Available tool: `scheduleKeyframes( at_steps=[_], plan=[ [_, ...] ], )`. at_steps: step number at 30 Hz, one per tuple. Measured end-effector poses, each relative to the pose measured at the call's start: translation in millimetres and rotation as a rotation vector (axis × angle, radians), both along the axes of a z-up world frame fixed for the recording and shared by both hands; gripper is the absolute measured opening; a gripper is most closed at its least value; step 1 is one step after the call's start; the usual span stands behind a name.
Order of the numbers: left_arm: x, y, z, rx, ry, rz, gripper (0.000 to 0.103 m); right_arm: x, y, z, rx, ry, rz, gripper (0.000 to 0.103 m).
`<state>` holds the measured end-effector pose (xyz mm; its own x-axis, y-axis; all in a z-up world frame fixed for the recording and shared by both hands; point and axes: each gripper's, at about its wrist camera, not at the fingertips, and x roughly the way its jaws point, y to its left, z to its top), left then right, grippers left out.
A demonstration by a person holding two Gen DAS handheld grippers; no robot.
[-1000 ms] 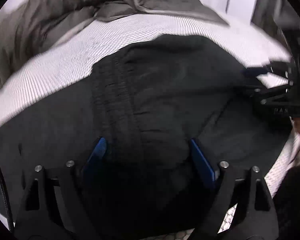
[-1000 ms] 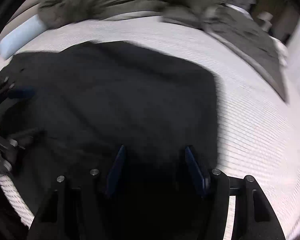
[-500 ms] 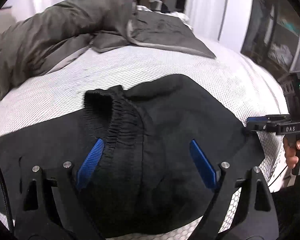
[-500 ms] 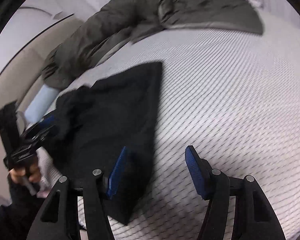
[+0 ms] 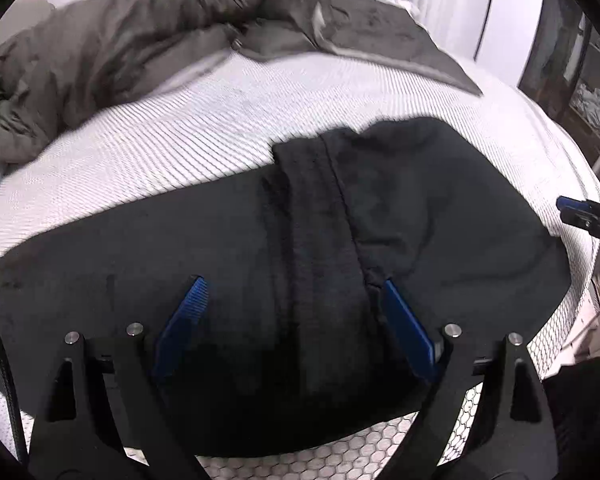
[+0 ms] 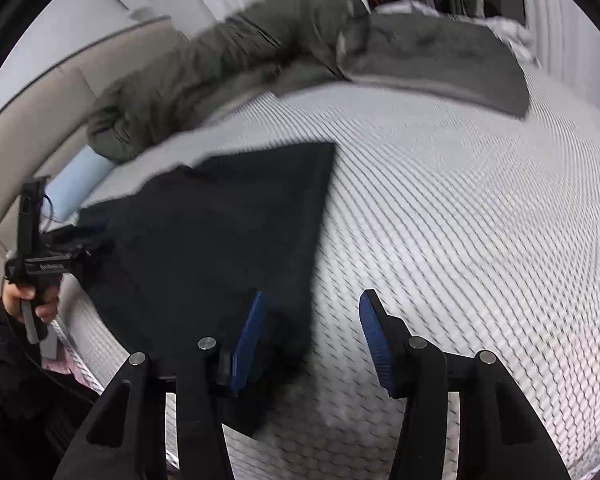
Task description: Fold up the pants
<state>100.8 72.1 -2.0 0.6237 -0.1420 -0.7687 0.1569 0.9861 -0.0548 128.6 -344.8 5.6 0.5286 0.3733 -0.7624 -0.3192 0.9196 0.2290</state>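
Observation:
Black pants [image 5: 380, 240] lie folded on the white mattress [image 5: 180, 148], with the ribbed waistband [image 5: 312, 216] folded over on top and running across the middle. My left gripper [image 5: 292, 316] is open and empty just above the near edge of the pants, its blue pads on either side of the waistband. In the right wrist view the pants [image 6: 228, 232] lie flat to the left. My right gripper [image 6: 308, 328] is open and empty over their right edge. The left gripper [image 6: 76, 240] shows at the far left; the right gripper's blue tip [image 5: 572, 206] shows at the left view's right edge.
A rumpled grey-olive duvet [image 5: 148, 36] lies across the back of the bed. A light blue roll [image 6: 80, 180] sits by the beige headboard [image 6: 40, 112]. The mattress edge is close beneath both grippers. Bare mattress [image 6: 480, 220] lies to the right of the pants.
Both grippers have drawn back from the pants. The raised waistband has dropped flat onto the pants. The right gripper has swung right, off the cloth and over its edge.

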Motion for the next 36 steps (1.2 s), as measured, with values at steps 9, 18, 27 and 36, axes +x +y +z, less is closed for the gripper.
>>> scheduleKeyframes(
  at_steps=[9,18,27,36],
  plan=[
    [-9.1,-86.1,-9.7,0.073,-0.031,-0.289,0.086,5.1,111.1,-26.2,-0.12,-0.046,0.147,0.051],
    [-6.7,-66.3,-34.0,0.115,0.01,-0.282,0.087,-2.2,62.8,-41.3,-0.375,0.007,0.042,0.067],
    [-51.4,31.5,15.3,-0.092,-0.087,0.03,0.091,-19.6,29.6,-0.9,-0.154,-0.104,-0.037,0.083],
    [-122.1,198.9,-2.5,-0.335,-0.097,0.587,0.102,-21.5,31.7,11.6,-0.018,-0.097,-0.079,0.088]
  ],
)
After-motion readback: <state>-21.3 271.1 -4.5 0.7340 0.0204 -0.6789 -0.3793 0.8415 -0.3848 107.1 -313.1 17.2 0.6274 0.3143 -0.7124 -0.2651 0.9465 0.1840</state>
